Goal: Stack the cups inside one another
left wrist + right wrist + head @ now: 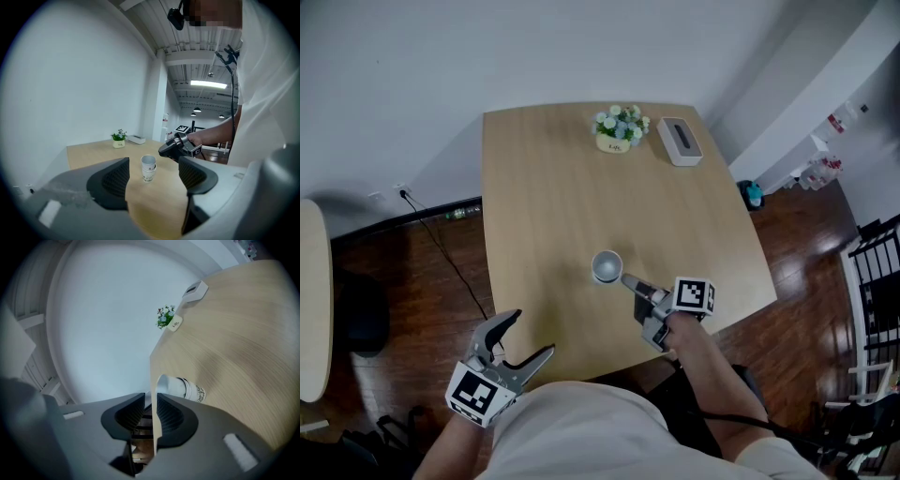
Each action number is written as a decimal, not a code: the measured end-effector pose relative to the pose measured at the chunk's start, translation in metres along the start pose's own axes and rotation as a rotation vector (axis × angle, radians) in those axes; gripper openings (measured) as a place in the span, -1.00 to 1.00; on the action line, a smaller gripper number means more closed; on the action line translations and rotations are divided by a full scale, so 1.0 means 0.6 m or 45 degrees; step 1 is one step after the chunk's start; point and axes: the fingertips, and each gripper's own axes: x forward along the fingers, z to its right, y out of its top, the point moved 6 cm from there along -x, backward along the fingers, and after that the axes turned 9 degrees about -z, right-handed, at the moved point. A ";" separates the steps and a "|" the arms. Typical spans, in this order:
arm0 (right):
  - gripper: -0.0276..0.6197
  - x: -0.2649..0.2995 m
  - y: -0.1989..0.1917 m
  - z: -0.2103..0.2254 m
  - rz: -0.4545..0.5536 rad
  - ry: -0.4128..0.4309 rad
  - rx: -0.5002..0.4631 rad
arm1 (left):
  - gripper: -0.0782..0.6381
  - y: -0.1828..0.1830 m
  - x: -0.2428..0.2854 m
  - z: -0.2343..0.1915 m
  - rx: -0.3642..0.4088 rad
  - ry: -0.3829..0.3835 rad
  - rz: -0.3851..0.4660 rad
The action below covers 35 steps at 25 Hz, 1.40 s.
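Table [544,187], cups [607,267] just beside right claw [627,279]

We find the left gripper [533,332] at the table's [544,187] near edge, jaws wide apart. On the right gripper [627,278] the jaws stand slightly parted, gripping nothing.

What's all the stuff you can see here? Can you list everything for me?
Table: one, light wood, middle of the room.
Cups: two nested in one stack, white, table's near half.
Flower pot: one, pale with small flowers, table's far edge.
Box: one, grey-white, right of the flower pot.
Cable: one, black, floor left of the table.
Left hand-held gripper: one, grey, jaws wide open, empty.
Right hand-held gripper: one, grey, jaws narrowly apart, tips by the cups' rim.
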 end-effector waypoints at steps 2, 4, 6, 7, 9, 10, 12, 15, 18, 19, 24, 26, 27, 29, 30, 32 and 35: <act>-0.61 -0.003 0.002 0.000 0.013 0.001 0.005 | 0.19 0.000 0.001 0.000 0.000 -0.002 0.002; -0.61 -0.008 0.003 -0.002 0.020 -0.007 -0.010 | 0.19 0.002 0.002 0.000 0.002 -0.005 0.003; -0.61 -0.008 0.000 -0.011 0.024 0.022 0.001 | 0.19 0.001 0.001 -0.001 0.009 -0.010 0.001; -0.61 -0.009 -0.001 -0.015 0.027 0.029 0.004 | 0.19 0.001 0.000 -0.002 0.011 -0.012 0.001; -0.61 -0.015 -0.002 -0.017 0.038 0.008 -0.009 | 0.19 0.003 -0.002 0.000 0.009 -0.018 0.010; -0.61 -0.018 -0.004 -0.018 0.046 -0.003 -0.014 | 0.19 0.004 -0.004 0.001 0.009 -0.023 0.013; -0.61 -0.024 -0.011 -0.024 0.064 -0.001 -0.007 | 0.19 0.002 -0.006 0.004 0.013 -0.038 0.016; -0.61 -0.041 -0.022 -0.026 0.085 -0.074 -0.057 | 0.19 -0.008 -0.010 0.007 0.032 -0.071 0.007; -0.61 -0.051 -0.049 -0.043 0.105 -0.058 -0.050 | 0.19 -0.021 -0.014 0.011 0.052 -0.113 -0.015; -0.61 -0.058 -0.060 -0.048 0.108 -0.075 -0.056 | 0.19 -0.024 -0.016 0.014 0.061 -0.128 -0.019; -0.61 -0.108 -0.116 -0.076 0.096 -0.201 -0.230 | 0.19 -0.032 -0.015 0.025 0.089 -0.173 -0.015; -0.61 -0.136 -0.138 -0.088 0.086 -0.292 -0.355 | 0.19 -0.034 -0.014 0.035 0.096 -0.184 -0.015; -0.60 -0.151 -0.149 -0.095 0.090 -0.342 -0.423 | 0.19 -0.034 -0.016 0.042 0.102 -0.189 -0.014; -0.57 -0.181 -0.176 -0.112 0.113 -0.434 -0.560 | 0.19 -0.030 -0.021 0.056 0.112 -0.204 -0.003; -0.53 -0.195 -0.191 -0.121 0.127 -0.473 -0.627 | 0.19 -0.028 -0.023 0.063 0.112 -0.209 0.001; -0.42 -0.221 -0.226 -0.138 0.159 -0.539 -0.751 | 0.19 -0.030 -0.029 0.079 0.105 -0.211 -0.008; -0.29 -0.264 -0.288 -0.156 0.216 -0.612 -0.865 | 0.19 -0.035 -0.035 0.115 0.118 -0.241 -0.028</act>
